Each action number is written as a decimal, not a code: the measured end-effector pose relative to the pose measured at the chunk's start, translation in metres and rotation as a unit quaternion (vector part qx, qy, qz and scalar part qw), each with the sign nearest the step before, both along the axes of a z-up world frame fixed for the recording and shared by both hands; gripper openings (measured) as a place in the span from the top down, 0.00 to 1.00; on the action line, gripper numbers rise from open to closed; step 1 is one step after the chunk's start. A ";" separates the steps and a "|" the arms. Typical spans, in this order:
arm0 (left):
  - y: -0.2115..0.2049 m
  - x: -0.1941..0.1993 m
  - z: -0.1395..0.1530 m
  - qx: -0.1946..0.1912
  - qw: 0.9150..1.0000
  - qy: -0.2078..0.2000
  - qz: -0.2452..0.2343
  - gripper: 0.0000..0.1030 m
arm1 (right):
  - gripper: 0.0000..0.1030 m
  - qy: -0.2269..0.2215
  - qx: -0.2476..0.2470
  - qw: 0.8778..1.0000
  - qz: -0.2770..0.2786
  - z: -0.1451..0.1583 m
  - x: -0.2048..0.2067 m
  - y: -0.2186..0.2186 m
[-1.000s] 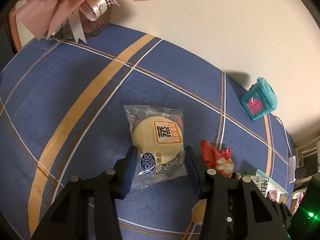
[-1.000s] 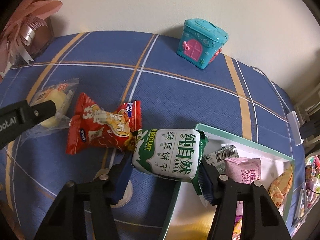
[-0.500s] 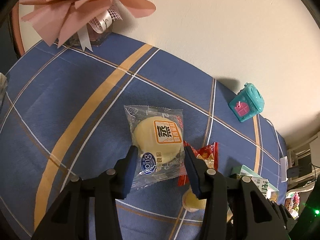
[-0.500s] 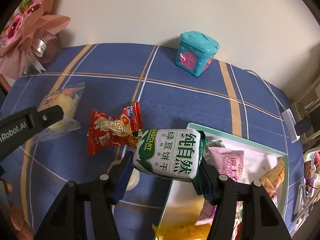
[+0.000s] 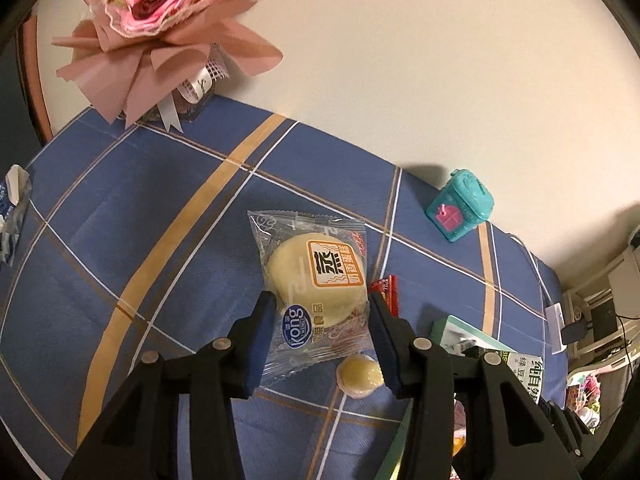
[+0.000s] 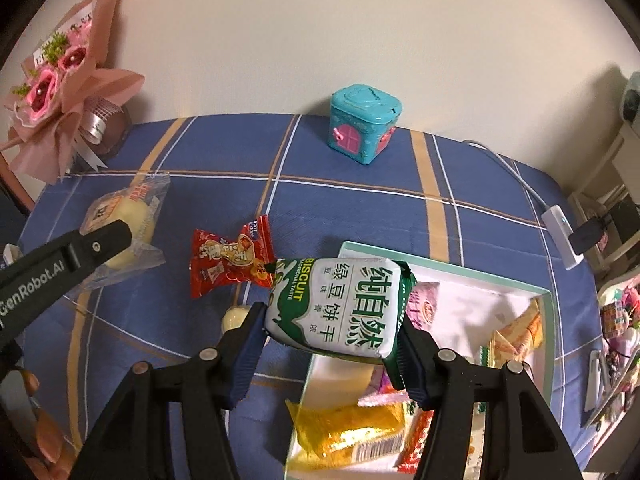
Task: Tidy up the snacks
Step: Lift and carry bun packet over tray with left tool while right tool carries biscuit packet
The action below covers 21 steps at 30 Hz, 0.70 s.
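- Currently the left gripper (image 5: 322, 332) is closing its blue-padded fingers on the near end of a clear plastic packet holding a pale round steamed cake (image 5: 316, 280), which is sitting slightly above the blue checked tablecloth on the table (image 5: 120, 240).
- The right gripper (image 6: 332, 344) is clamping a green-and-white biscuit packet (image 6: 340, 308) between its fingers, holding it over the near-left corner of a white tray with a mint-green rim (image 6: 460, 272).
- Several wrapped snacks are lying inside the tray, among them a yellow foil packet (image 6: 352, 428) at the near edge and a pink packet (image 6: 424, 308) partly hidden behind the biscuit packet.
- A red sweet wrapper (image 6: 232, 260) is lying on the cloth just left of the biscuit packet, between the two grippers.
- A small round pale jelly cup (image 5: 360, 374) is resting on the cloth by the left gripper's right finger.
- A turquoise house-shaped tin with a pink door (image 6: 362, 124) is standing at the far edge of the table against the wall.
- A pink paper-wrapped rose bouquet (image 5: 160, 44) is standing at the far left corner.
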<state>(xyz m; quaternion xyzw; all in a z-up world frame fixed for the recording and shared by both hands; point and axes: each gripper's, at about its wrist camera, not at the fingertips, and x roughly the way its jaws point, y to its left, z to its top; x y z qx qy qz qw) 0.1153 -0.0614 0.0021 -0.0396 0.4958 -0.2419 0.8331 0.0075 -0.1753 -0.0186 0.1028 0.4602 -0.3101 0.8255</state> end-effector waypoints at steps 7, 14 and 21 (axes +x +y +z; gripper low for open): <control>0.007 -0.021 0.016 -0.006 1.000 -0.018 -0.001 0.53 | 0.39 -0.015 0.011 1.000 -0.001 0.008 -0.022 0.005; 0.010 -0.047 0.023 -0.005 0.999 -0.032 -0.010 0.53 | 0.39 -0.019 0.022 1.000 -0.004 0.006 -0.041 0.012; 0.004 -0.068 0.031 -0.008 0.999 -0.045 -0.024 0.53 | 0.39 -0.024 0.032 0.999 -0.023 0.006 -0.067 0.005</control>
